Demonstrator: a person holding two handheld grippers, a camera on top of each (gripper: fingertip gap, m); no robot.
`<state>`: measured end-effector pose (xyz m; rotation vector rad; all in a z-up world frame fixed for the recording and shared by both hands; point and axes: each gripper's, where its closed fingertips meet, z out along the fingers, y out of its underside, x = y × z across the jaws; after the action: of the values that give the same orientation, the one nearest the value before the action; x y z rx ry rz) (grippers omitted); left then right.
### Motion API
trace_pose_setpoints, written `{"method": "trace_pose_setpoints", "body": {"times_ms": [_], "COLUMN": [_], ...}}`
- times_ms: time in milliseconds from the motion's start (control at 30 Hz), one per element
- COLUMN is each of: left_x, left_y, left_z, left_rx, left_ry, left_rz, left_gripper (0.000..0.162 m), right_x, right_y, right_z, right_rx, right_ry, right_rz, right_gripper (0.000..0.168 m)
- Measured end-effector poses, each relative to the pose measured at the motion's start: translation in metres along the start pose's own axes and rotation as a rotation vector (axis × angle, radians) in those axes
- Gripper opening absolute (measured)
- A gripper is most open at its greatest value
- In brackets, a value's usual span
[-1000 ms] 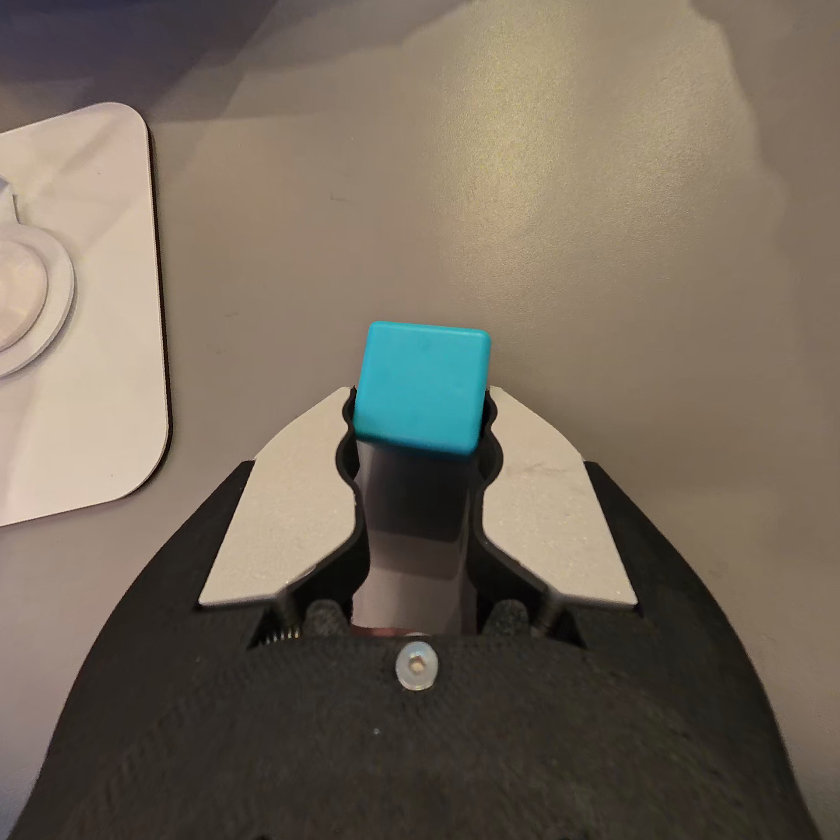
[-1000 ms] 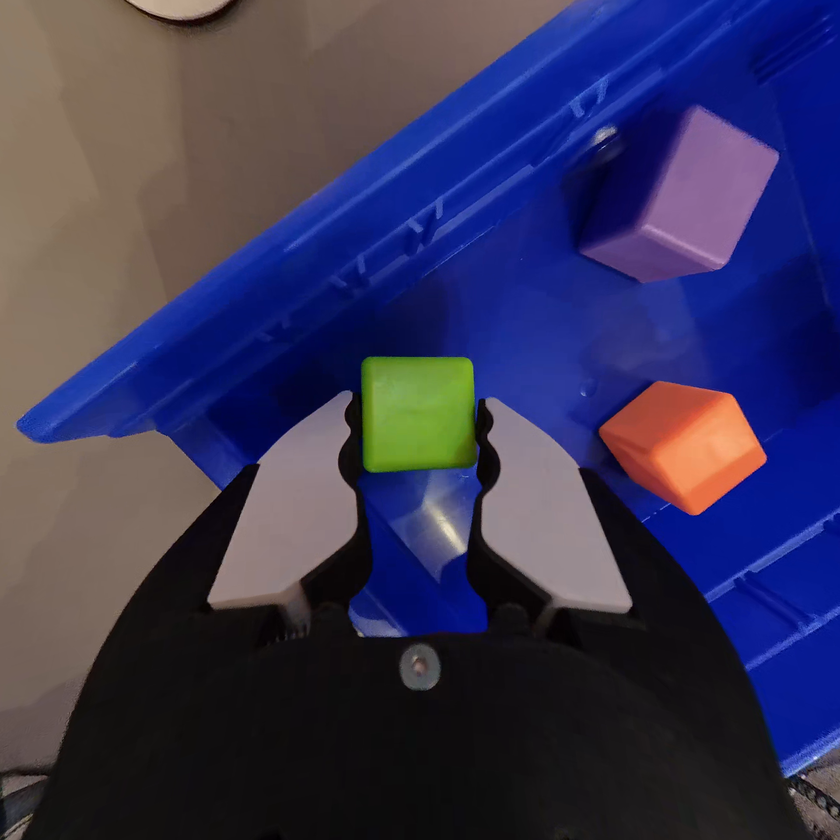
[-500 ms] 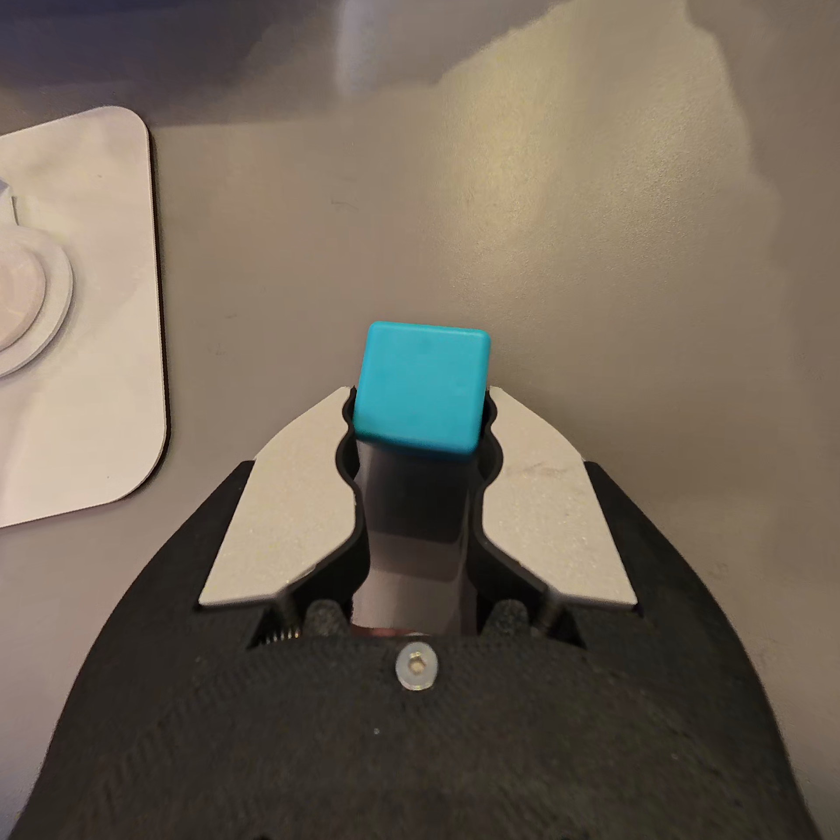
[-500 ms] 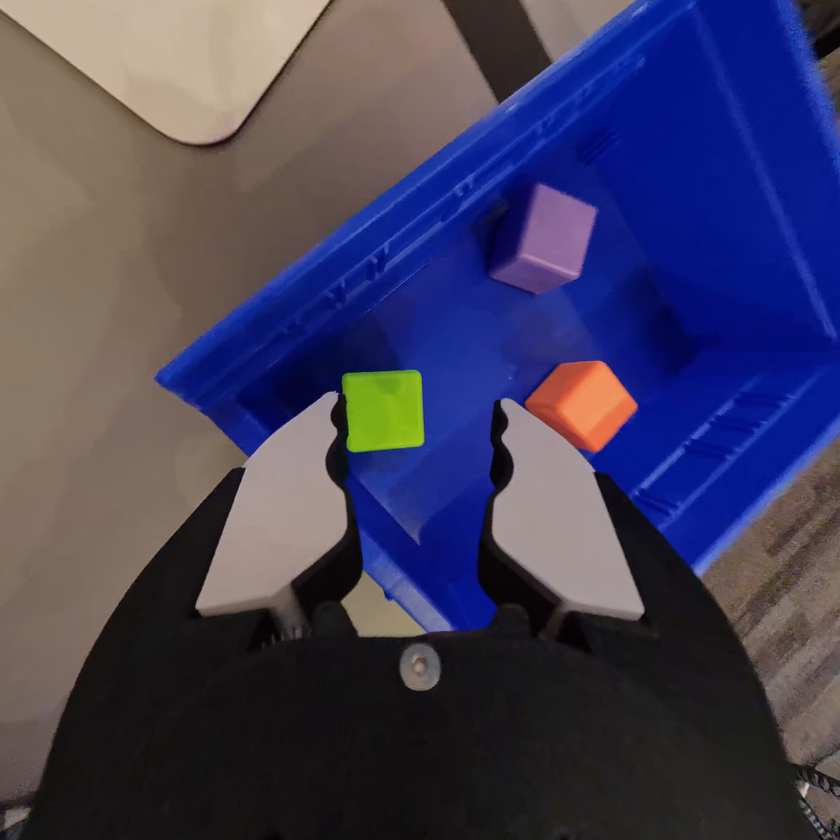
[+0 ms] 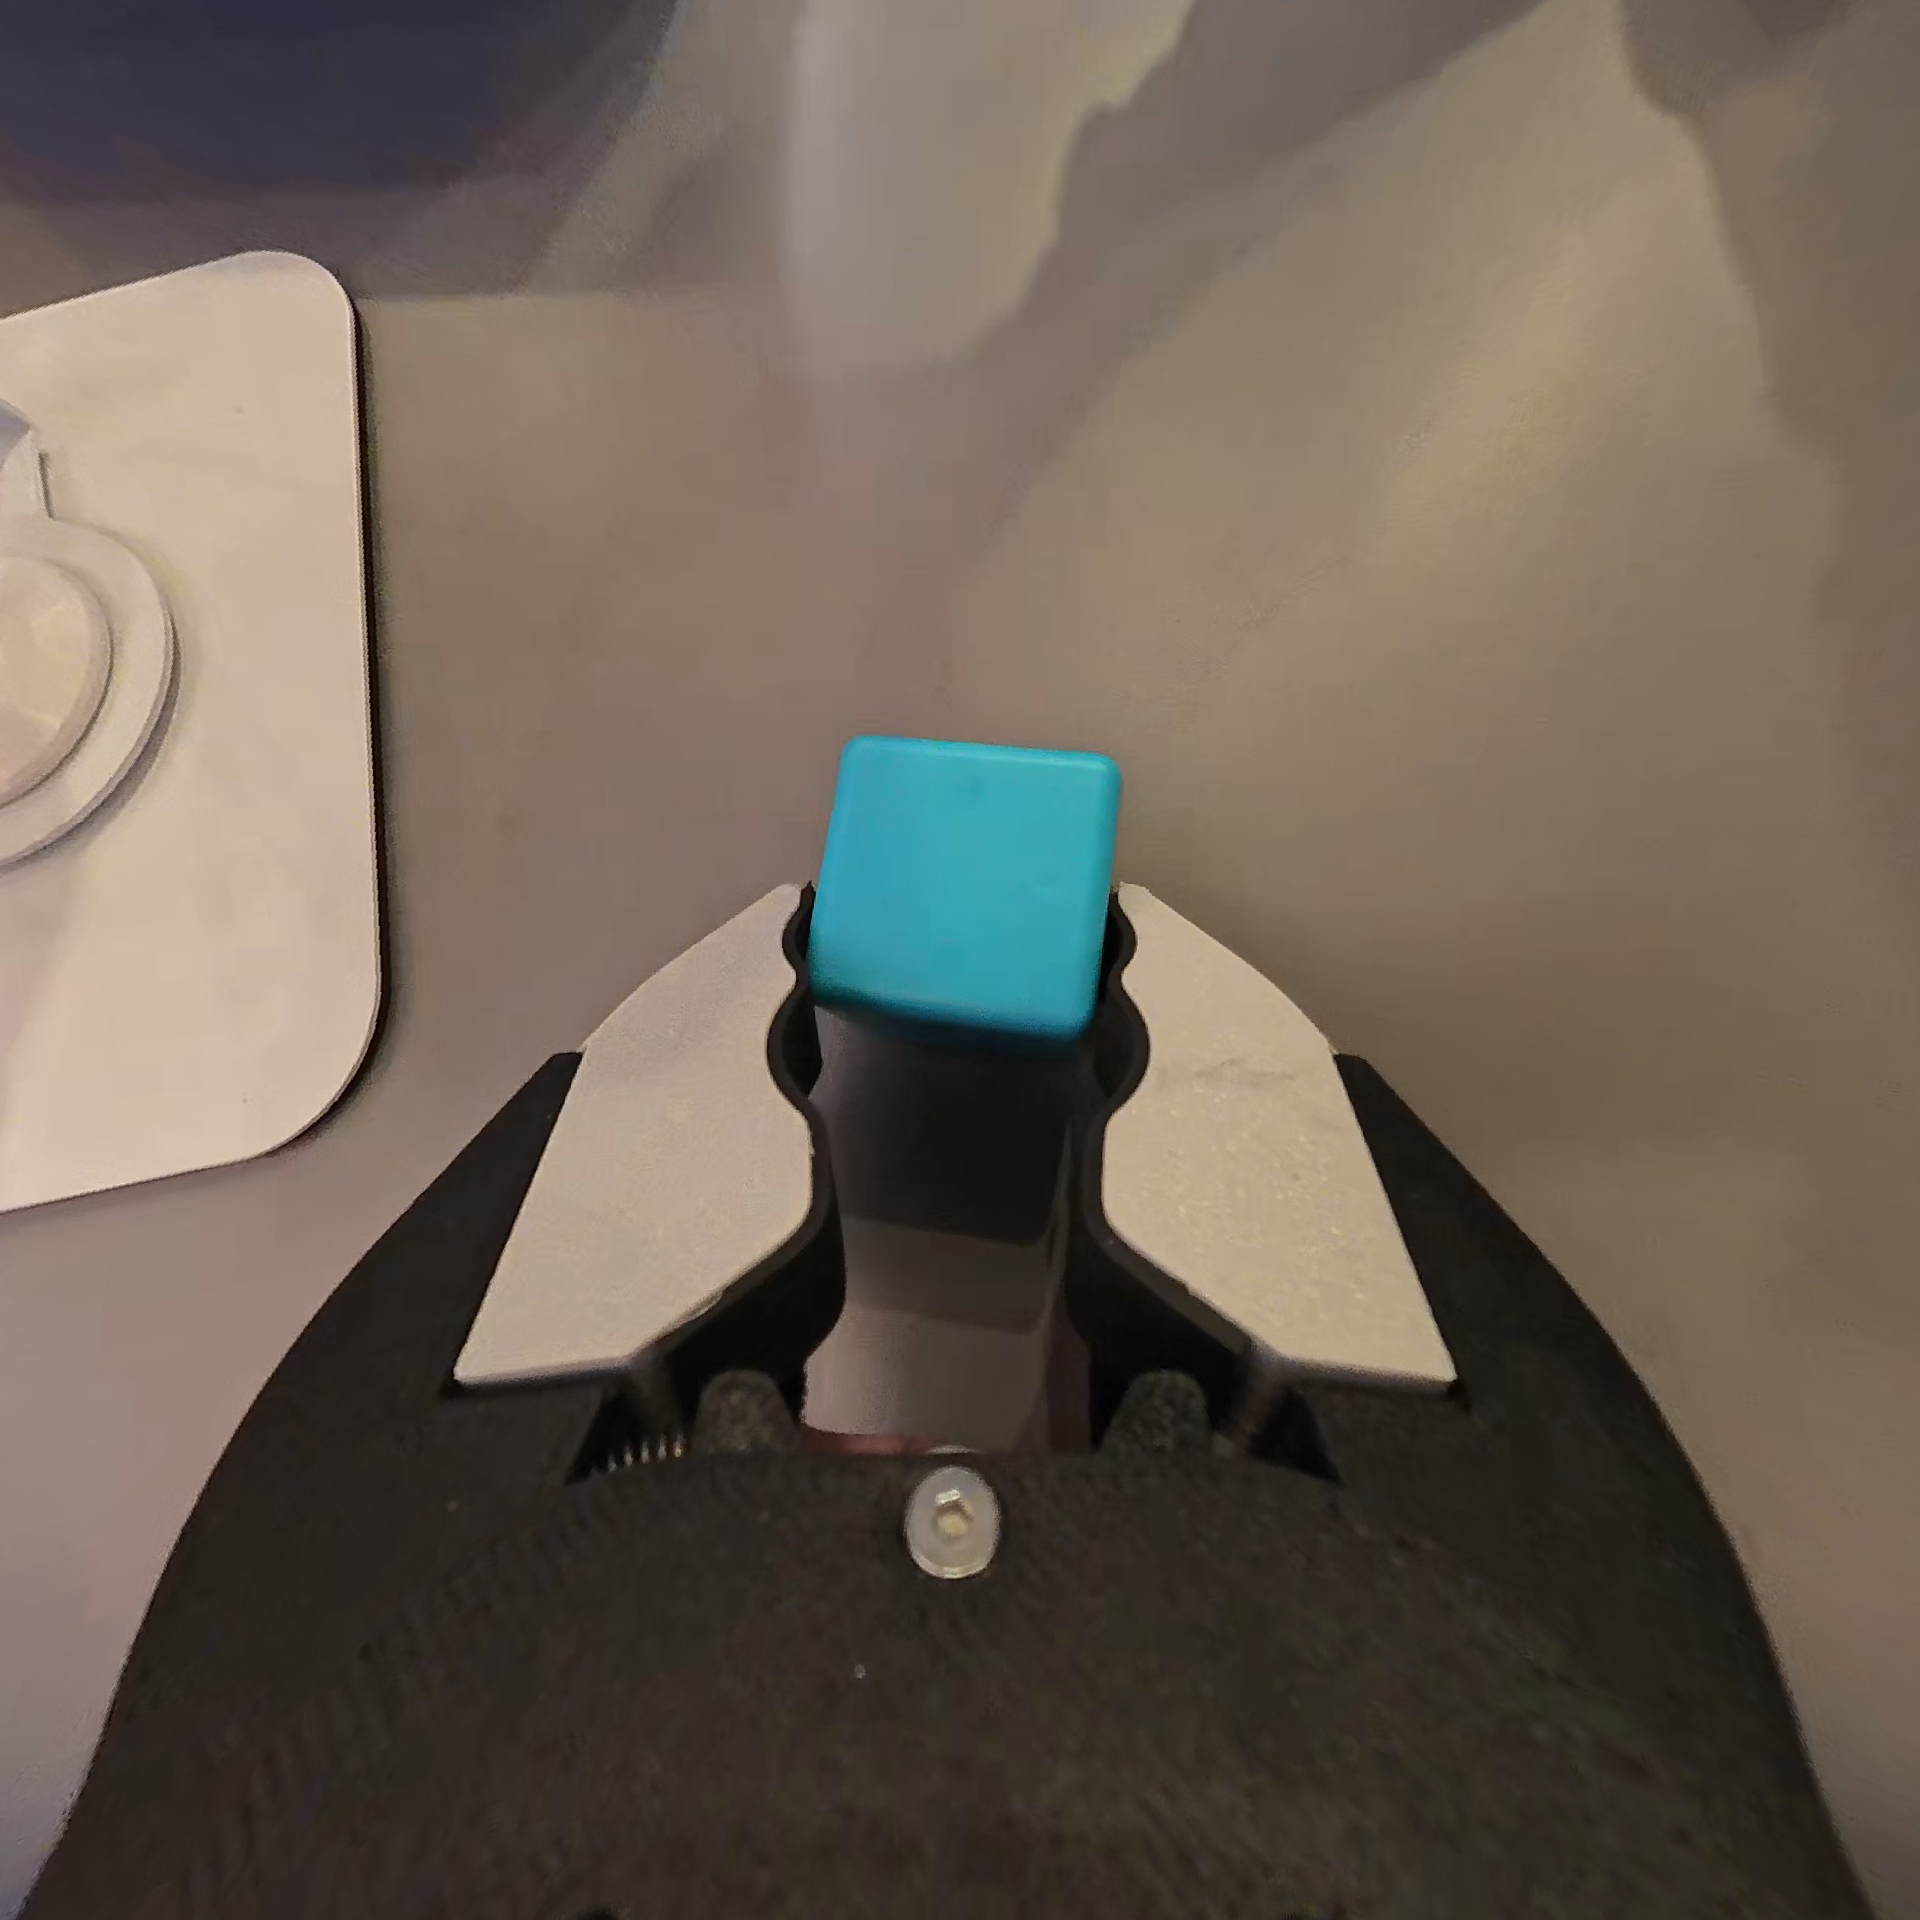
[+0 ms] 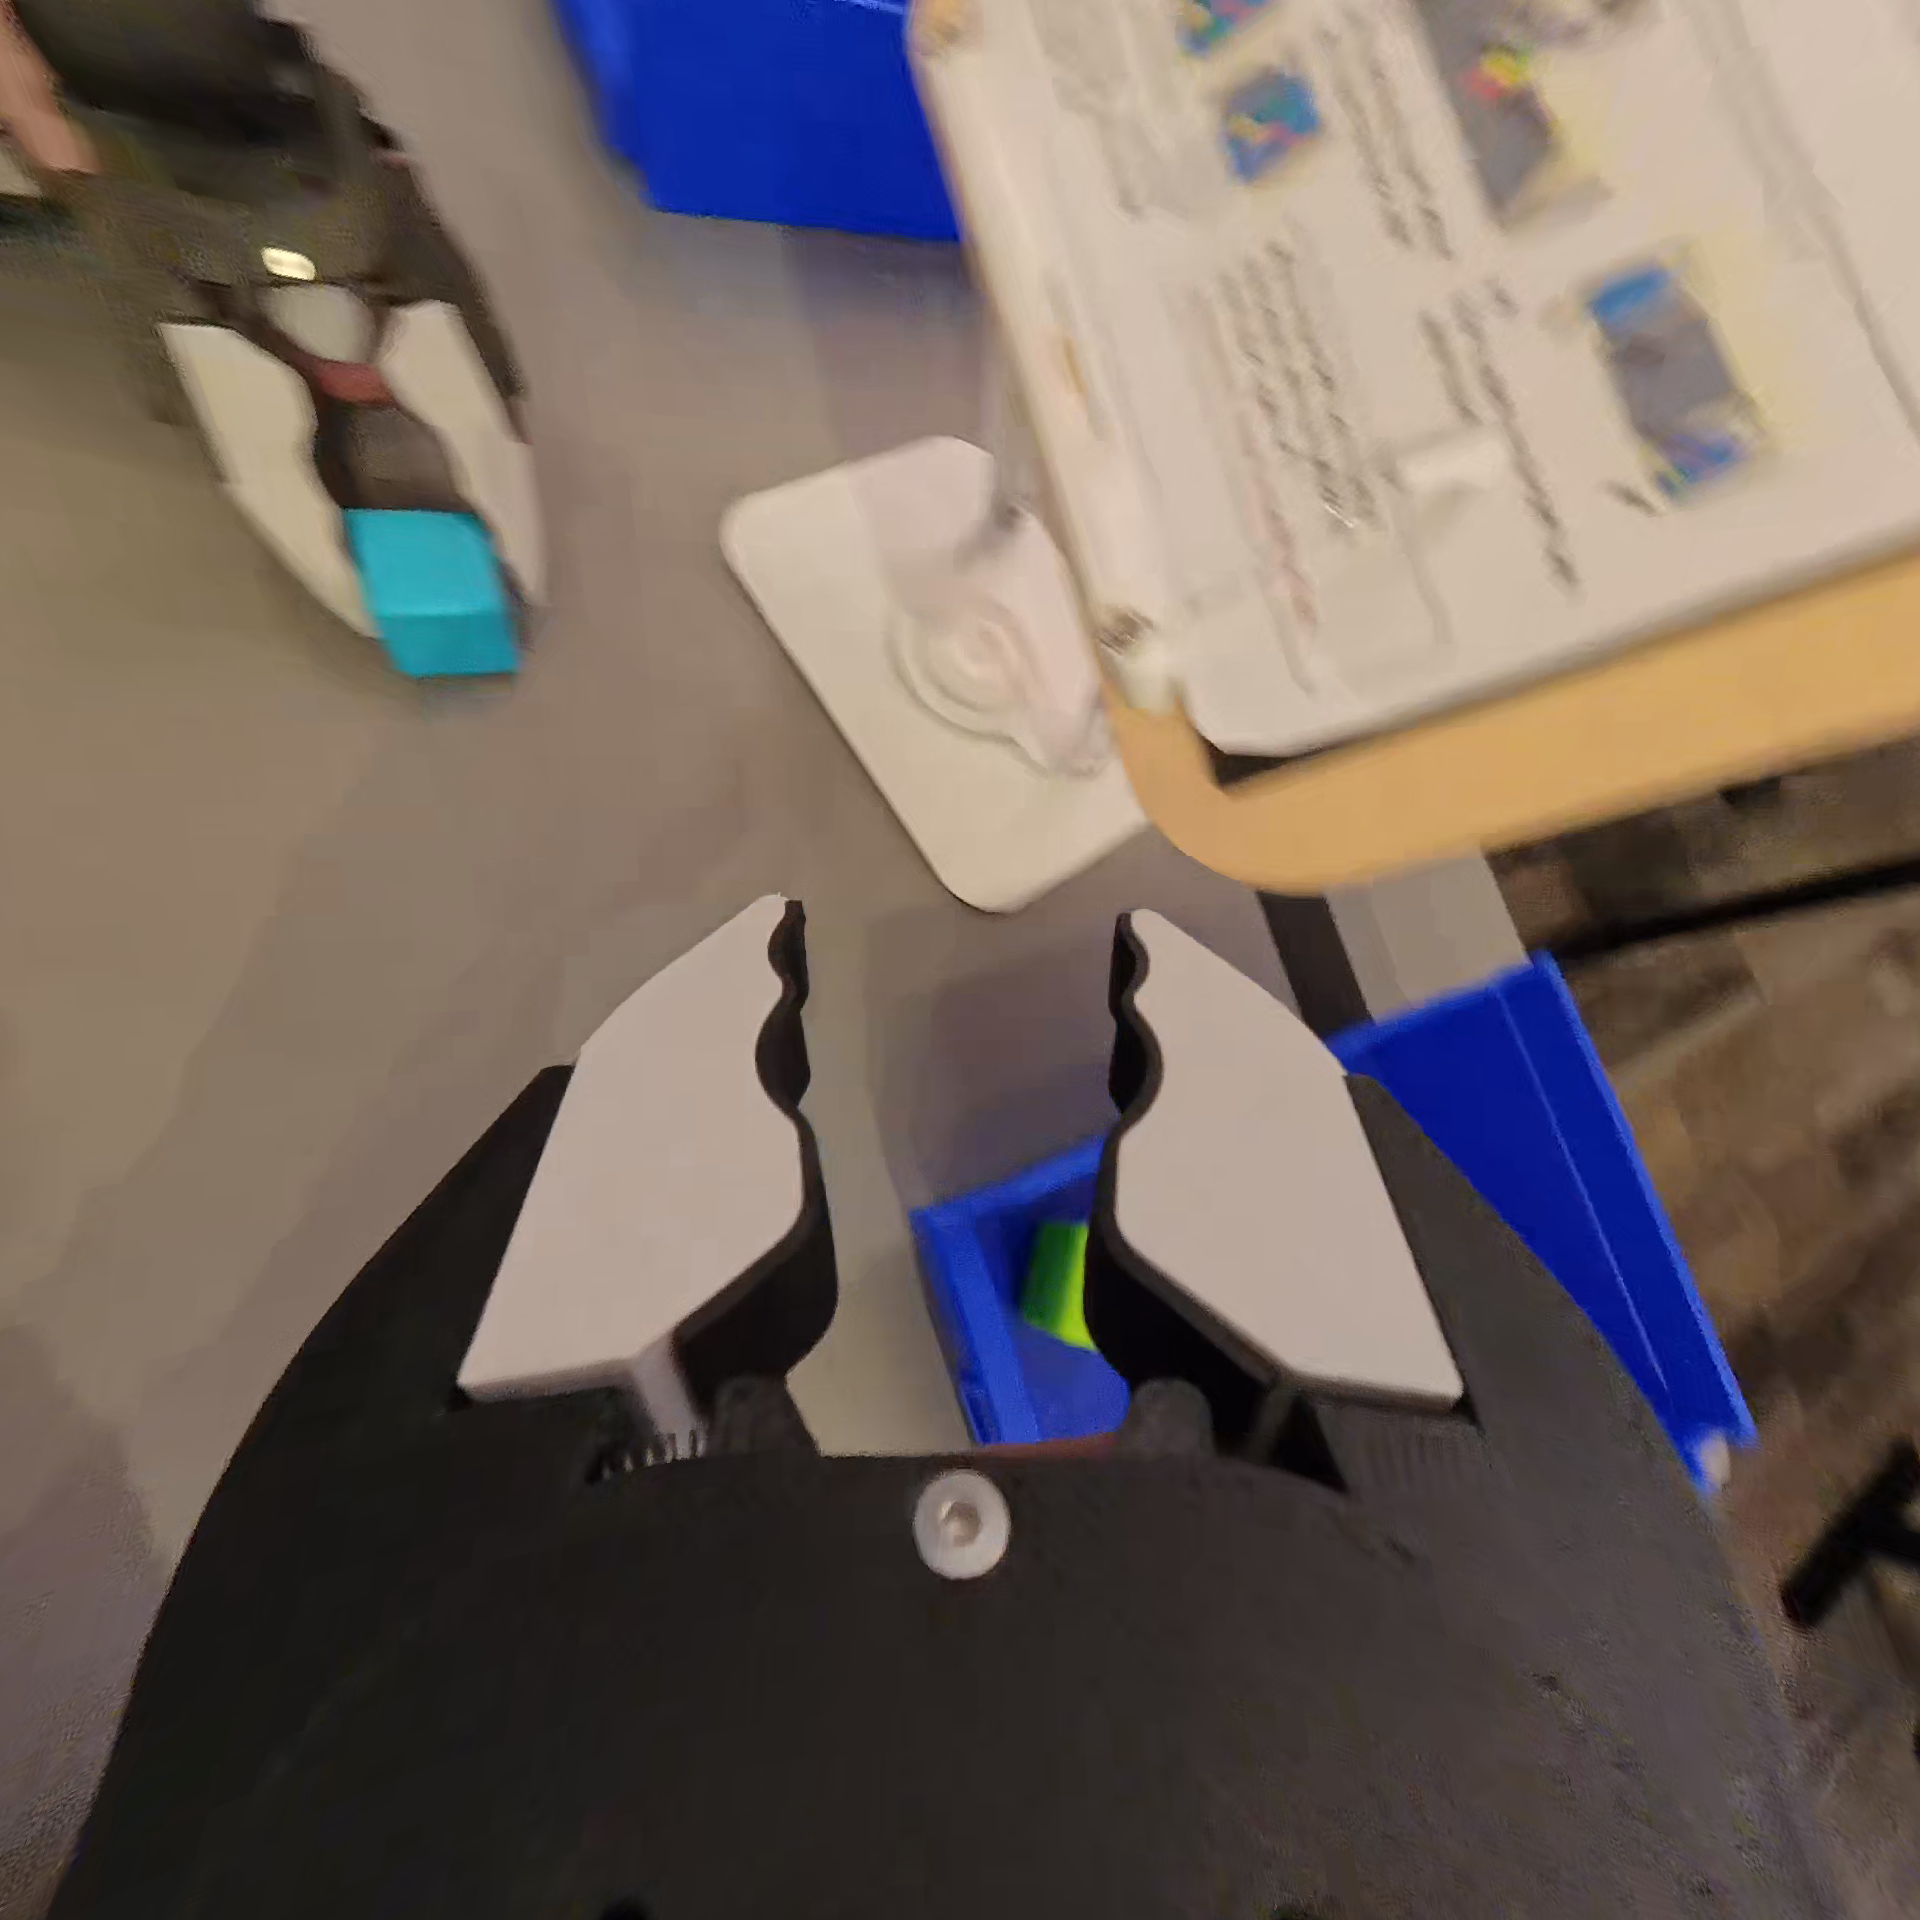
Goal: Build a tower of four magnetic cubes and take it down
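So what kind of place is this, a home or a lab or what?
Probably an office or lab workstation, not a home: a grey table holding blue plastic bins, a printed instruction sheet on a white stand, and patterned carpet beyond the table edge.

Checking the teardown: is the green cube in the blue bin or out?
In. The green cube sits inside the blue bin; the open right gripper holds nothing.
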<state>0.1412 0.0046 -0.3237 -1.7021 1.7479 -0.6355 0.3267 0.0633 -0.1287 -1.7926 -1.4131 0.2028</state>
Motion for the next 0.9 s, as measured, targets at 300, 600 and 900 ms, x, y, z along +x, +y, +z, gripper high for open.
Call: {"method": "trace_pose_setpoints", "body": {"times_ms": [300, 600, 900], "left_x": [-0.002, -0.002, -0.012], "left_y": [-0.004, -0.002, 0.008], "left_z": [0.003, 0.005, -0.019], "left_rx": [0.022, 0.006, 0.03], "left_ry": [-0.013, -0.029, -0.053], "left_rz": [-0.013, -0.006, -0.055], "left_gripper": [0.05, 0.062, 0.073], "right_x": [-0.116, -0.166, -0.18], "right_y": [-0.023, -0.017, -0.021], "right_z": [0.109, 0.168, 0.185], "right_rx": [-0.091, -0.117, -0.09], "right_ry": [-0.275, -0.356, -0.337], "right_rz": [-0.16, -0.134, -0.104], "right_gripper": [0.058, 0.073, 0.082]}}
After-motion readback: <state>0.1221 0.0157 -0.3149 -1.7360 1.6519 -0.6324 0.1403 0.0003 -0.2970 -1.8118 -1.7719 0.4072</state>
